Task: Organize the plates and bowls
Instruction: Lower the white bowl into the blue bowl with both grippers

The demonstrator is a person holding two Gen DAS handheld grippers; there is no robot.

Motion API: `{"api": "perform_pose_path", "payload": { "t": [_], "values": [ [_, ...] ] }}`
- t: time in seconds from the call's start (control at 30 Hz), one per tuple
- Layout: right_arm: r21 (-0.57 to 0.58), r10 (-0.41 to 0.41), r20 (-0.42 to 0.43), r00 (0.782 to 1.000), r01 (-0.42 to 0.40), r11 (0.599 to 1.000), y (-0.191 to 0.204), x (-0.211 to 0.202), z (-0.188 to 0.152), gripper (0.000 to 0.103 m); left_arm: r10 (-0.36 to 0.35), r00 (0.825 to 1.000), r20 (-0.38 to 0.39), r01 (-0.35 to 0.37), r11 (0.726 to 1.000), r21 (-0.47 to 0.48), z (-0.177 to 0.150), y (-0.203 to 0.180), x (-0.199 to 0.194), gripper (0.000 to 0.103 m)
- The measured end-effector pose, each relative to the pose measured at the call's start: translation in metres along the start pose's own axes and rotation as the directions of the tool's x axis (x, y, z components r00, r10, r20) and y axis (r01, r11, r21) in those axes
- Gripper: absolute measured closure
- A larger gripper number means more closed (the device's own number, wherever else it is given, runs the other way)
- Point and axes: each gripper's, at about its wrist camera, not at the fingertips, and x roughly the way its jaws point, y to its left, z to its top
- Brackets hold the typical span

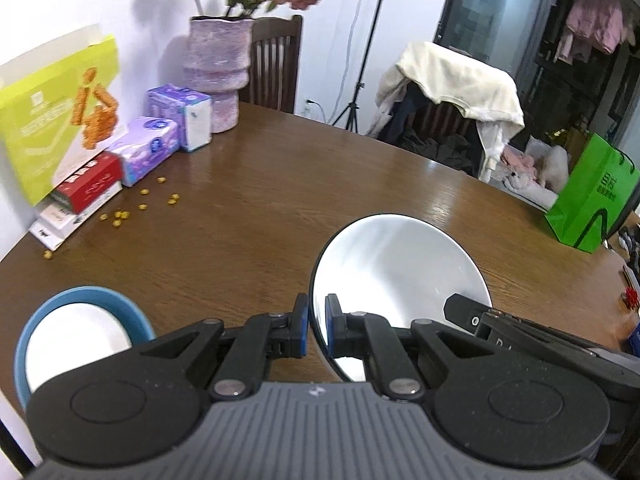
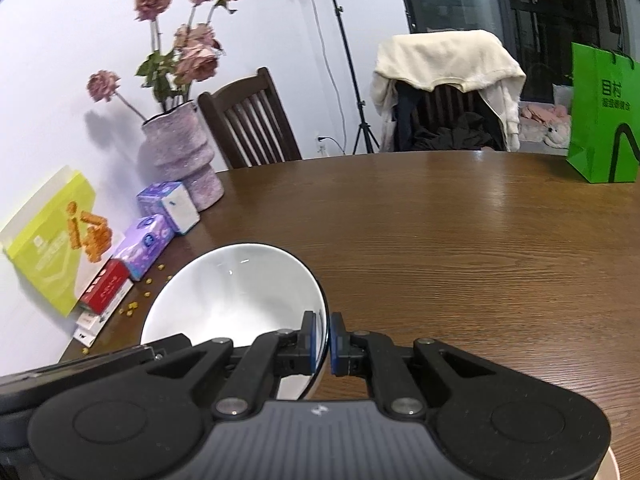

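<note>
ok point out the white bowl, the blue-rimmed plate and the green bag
white bowl (image 1: 400, 264): left wrist view, inner wall
blue-rimmed plate (image 1: 76, 340): left wrist view, white centre
green paper bag (image 2: 600, 120): right wrist view, front face

A white bowl (image 1: 400, 272) with a thin dark rim is tilted above the brown desk (image 1: 280, 184), and its rim is held on two opposite sides. A second bowl (image 1: 80, 332), white inside with a blue rim, stands upright on the desk to its left.
</note>
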Motion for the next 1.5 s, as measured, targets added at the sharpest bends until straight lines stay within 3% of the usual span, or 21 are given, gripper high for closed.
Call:
{"api": "perform_pose_path", "payload": {
  "t": [0.87, 1.5],
  "values": [
    [-0.143, 0.131, -0.054, 0.990, -0.138, 0.980, 0.135, 0.000, -0.024, 0.096, 0.154, 0.988, 0.021, -0.150, 0.982, -0.114, 0.001, 0.119, -0.058, 0.094],
    [-0.253, 0.178, -0.149, 0.973, -0.211, 0.944, 0.201, 0.028, -0.060, 0.095, 0.213, 0.977, 0.004, -0.209, 0.961, -0.183, -0.029, 0.187, -0.054, 0.094]
  ]
}}
